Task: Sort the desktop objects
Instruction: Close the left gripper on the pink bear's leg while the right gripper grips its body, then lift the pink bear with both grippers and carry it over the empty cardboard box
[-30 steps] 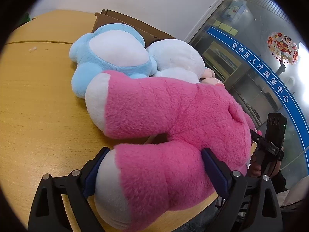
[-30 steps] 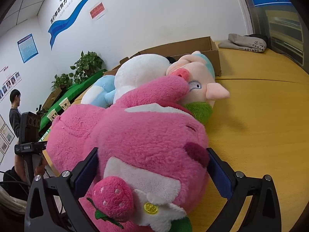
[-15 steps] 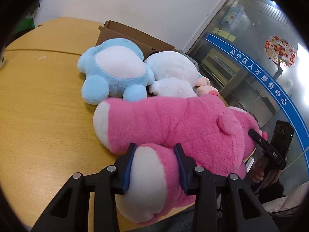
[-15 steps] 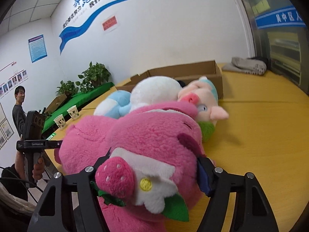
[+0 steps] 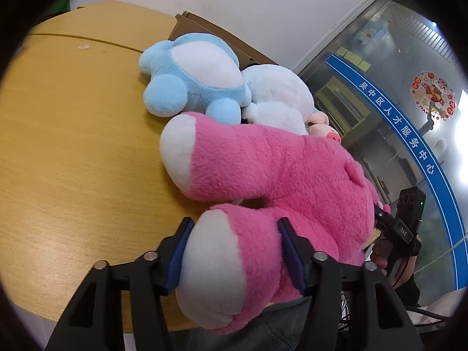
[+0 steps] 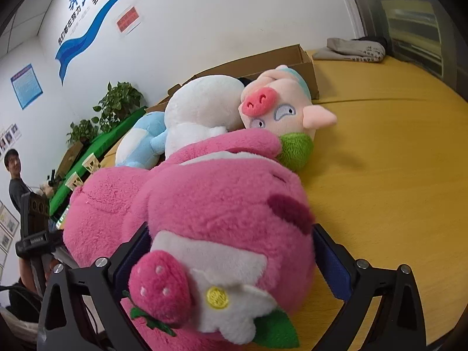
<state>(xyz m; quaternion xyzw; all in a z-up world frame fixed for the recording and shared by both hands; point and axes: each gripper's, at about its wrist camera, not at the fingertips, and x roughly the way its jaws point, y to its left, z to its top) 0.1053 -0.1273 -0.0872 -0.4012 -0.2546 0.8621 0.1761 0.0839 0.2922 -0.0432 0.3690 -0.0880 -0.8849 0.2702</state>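
A big pink plush bear (image 5: 292, 175) lies at the near edge of the yellow wooden table (image 5: 64, 152). My left gripper (image 5: 234, 251) is shut on one of its white-soled legs. My right gripper (image 6: 231, 248) is shut on the bear's head (image 6: 222, 204), which carries a strawberry and a white flower. Behind the bear lie a blue plush (image 5: 193, 79), a white plush (image 5: 278, 96) and a pink pig plush (image 6: 280, 108). They also show in the right wrist view, blue plush (image 6: 140, 143) and white plush (image 6: 201, 108).
An open cardboard box (image 6: 263, 64) stands behind the plush toys by the wall. A folded grey cloth (image 6: 354, 49) lies at the table's far end. A person (image 6: 17, 181) stands at the left, beside potted plants (image 6: 117, 105).
Both grippers closed from wide open onto the pink bear, the left on its leg and the right on its head. The bear has shifted slightly with them.
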